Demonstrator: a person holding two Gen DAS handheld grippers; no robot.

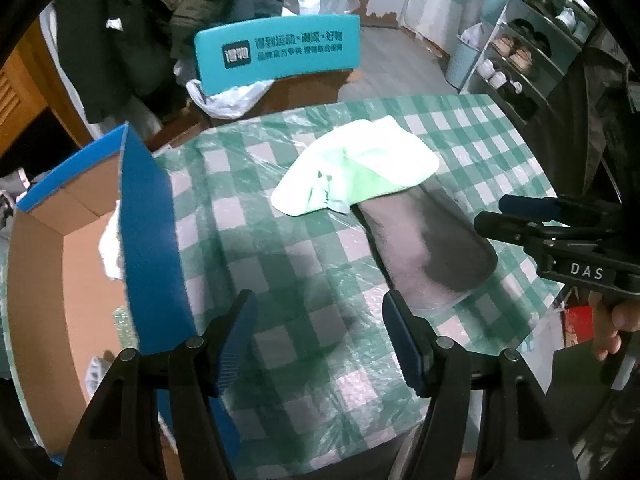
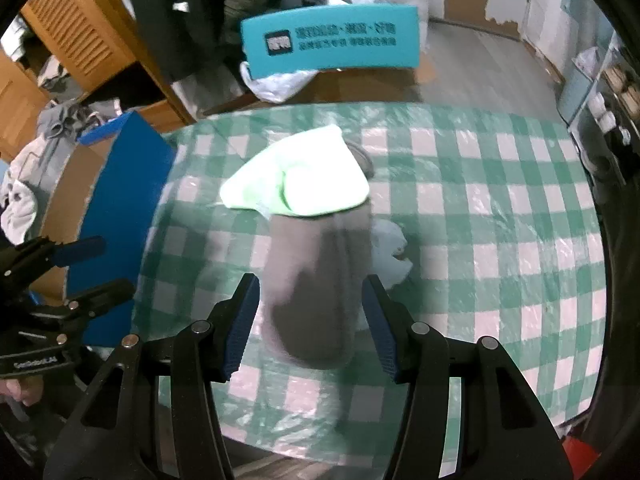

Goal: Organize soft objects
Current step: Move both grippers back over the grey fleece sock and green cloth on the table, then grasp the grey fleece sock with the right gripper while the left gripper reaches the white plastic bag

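A table [image 1: 472,152] under a green-and-white checked cloth fills both views and serves as the landmark here. At its left edge stands an open cardboard box [image 1: 60,264] with blue outer walls, and something pale and crumpled lies inside it, too hidden by the wall to name with any certainty. Beyond the table's far edge a teal chair back [image 1: 276,52] with printed lettering faces the cameras. Near the middle of the tabletop lies a long grey sock [image 1: 424,244], blurred in both views, stretched toward the near edge. A light green cloth [image 1: 356,168] is draped over the sock's far end, touching it. The left gripper [image 1: 318,340] hangs over the table's near left part beside the box wall, jaws spread wide and holding nothing. The right gripper [image 2: 310,326] is over the sock's near end with its blue pads apart on either side of the fabric, not clamped on it.
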